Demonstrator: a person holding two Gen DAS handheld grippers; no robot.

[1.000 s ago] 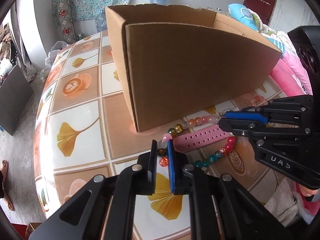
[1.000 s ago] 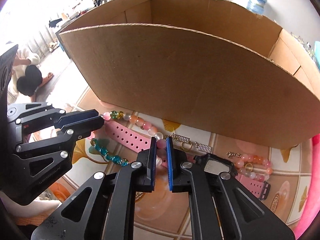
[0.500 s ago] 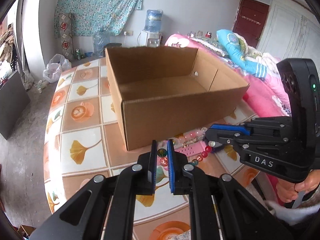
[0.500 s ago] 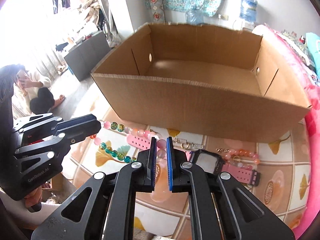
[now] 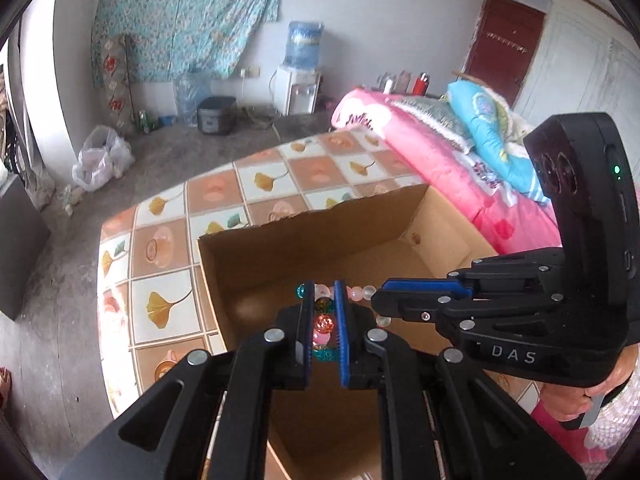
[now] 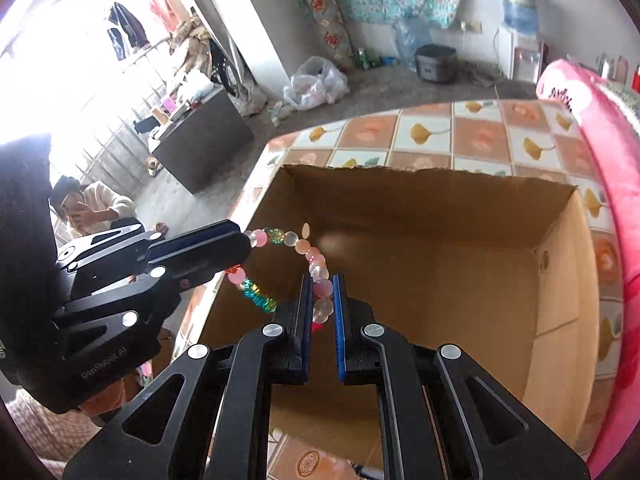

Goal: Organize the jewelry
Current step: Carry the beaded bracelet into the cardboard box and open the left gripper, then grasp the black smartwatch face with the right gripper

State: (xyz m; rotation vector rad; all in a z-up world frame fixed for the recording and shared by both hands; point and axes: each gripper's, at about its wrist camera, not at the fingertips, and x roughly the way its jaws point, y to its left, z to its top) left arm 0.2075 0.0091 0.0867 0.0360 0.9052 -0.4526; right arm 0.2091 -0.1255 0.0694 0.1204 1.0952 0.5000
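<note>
Tiled tabletop [image 5: 164, 256] with leaf patterns spreads out beyond the far wall of the cardboard box [image 6: 460, 248], and a pink bed sits off to the right.

A second ago both grippers were low at the table in front of the box's outer wall, each pinching the bead necklace [image 6: 316, 260] where it lay among the watch straps. Now the 2 have come up and forward together, and the open box lies directly below and ahead of them.

The left gripper [image 5: 322, 320] is closed narrow on the strand, with an orange bead and a pink one caught between its blue pads and teal beads hanging just under them. The right gripper [image 6: 322, 300] is likewise squeezed shut on pale pink beads. Between the 2 the necklace arcs in the air, clear of the table and hanging over the box's inside, while a loop of teal beads droops lower toward the left gripper's side.

By my reading the lift and carry are nearly finished. What remains is lowering the strand inside the walls and letting go, ideally both ends at once so it does not snag on the near rim.
</note>
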